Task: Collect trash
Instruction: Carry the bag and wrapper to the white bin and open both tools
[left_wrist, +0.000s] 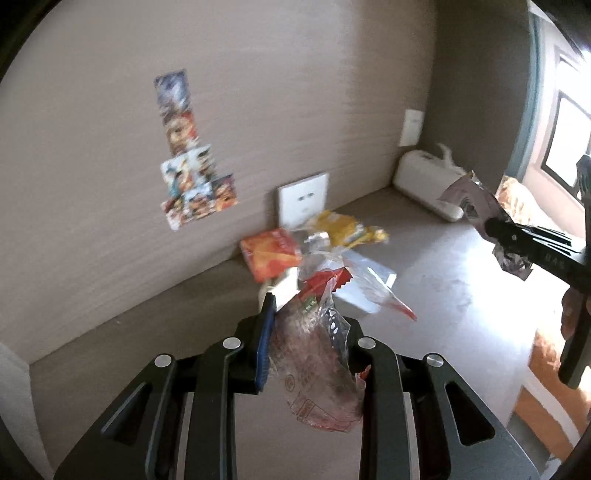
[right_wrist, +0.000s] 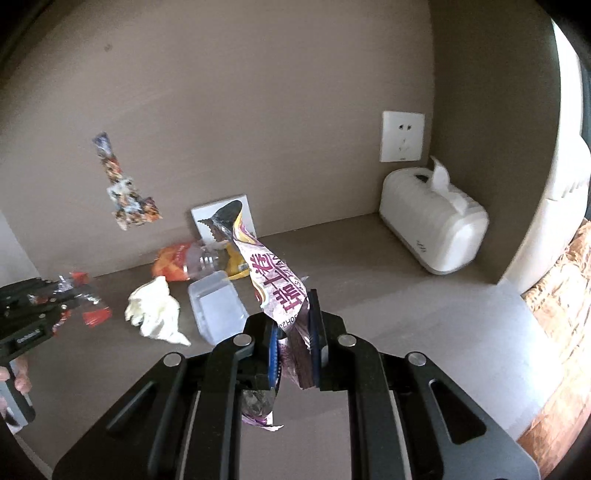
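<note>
Both grippers pinch wrappers above the desk: the left gripper (left_wrist: 306, 332) a clear red-printed bag (left_wrist: 317, 365), the right gripper (right_wrist: 293, 347) a purple snack wrapper (right_wrist: 275, 284), remaining litter (right_wrist: 195, 258) ahead, nearer the left.

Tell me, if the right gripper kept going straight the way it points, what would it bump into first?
Probably the clear plastic tray on the desk, just ahead of the right gripper, which is shut on a purple wrapper. Depth is hard to judge here.

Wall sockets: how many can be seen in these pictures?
2. One wall socket is high on the back wall above the tissue box. The other is low, behind the trash pile, partly covered by the held wrapper.
</note>
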